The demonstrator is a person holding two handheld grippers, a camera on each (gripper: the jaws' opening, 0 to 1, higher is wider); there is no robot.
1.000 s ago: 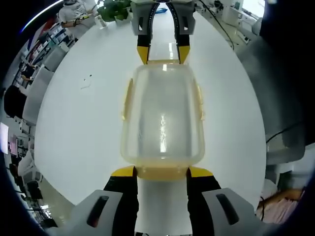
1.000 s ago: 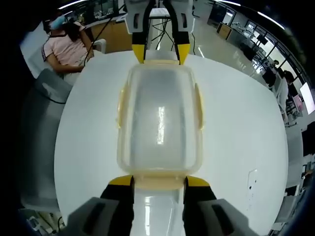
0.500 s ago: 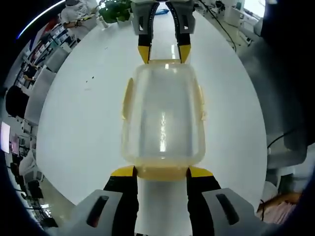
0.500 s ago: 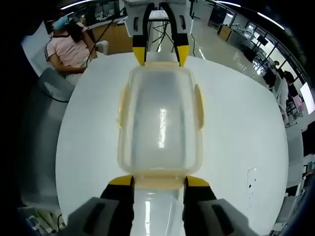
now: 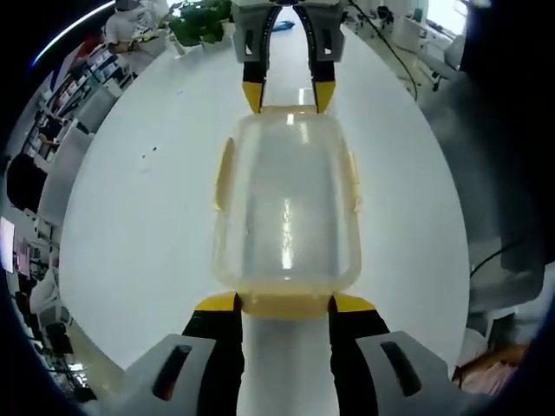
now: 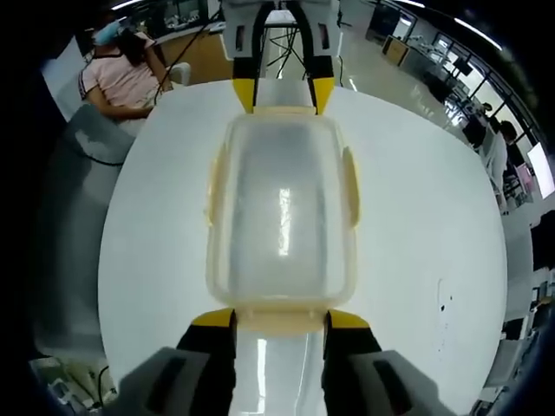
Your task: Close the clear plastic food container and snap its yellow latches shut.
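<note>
Here the container (image 5: 286, 212) lies lengthwise between both tools (image 5: 285, 308) (image 6: 280, 322).

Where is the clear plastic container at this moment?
The clear plastic container sits mid-frame in both gripper views, on the white table, between the left gripper at one short end and the right gripper at the other.

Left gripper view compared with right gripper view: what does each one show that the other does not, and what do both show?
Left gripper view: a green plant beyond the table's far edge. Right gripper view: a seated person in a pink top beside the table. Both: the clear container with yellow latches on the white table, the left claw and the right claw at its opposite ends, each with jaws flanking an end latch.
</note>
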